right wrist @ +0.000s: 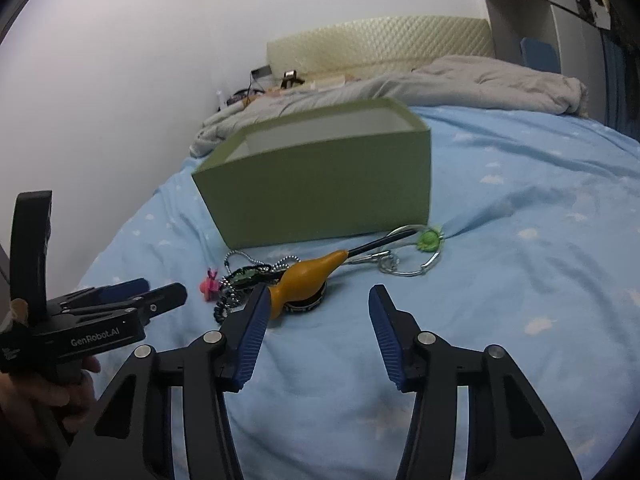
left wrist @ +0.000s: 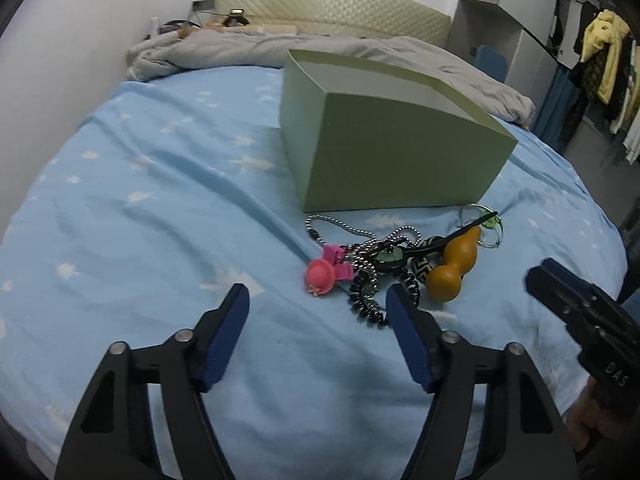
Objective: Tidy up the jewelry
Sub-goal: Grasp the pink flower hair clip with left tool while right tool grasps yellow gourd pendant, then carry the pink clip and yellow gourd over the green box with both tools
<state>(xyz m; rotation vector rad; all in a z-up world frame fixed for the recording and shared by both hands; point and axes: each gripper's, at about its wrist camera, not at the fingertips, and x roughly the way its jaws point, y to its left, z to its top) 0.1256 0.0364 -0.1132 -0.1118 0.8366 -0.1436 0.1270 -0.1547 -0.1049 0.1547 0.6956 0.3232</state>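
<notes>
A small heap of jewelry lies on the blue star-print sheet in front of an open green box [left wrist: 392,152] [right wrist: 320,196]. In the heap are a pink hair clip [left wrist: 322,276] [right wrist: 208,284], a silver ball chain [left wrist: 360,236], a black coiled tie [left wrist: 366,304], an orange gourd pendant [left wrist: 452,264] [right wrist: 304,276] and a silver ring with a green charm [left wrist: 490,222] [right wrist: 428,240]. My left gripper [left wrist: 317,296] hovers open just short of the pink clip and the coil, holding nothing. My right gripper [right wrist: 318,294] is open just short of the gourd, with nothing between its pads.
A rumpled grey blanket [left wrist: 280,48] and a cream quilted headboard [left wrist: 332,4] lie behind the box. Clothes hang on a rack [left wrist: 604,56] at the far right. A white wall runs along the bed's left side. Bare blue sheet [left wrist: 140,200] spreads left of the heap.
</notes>
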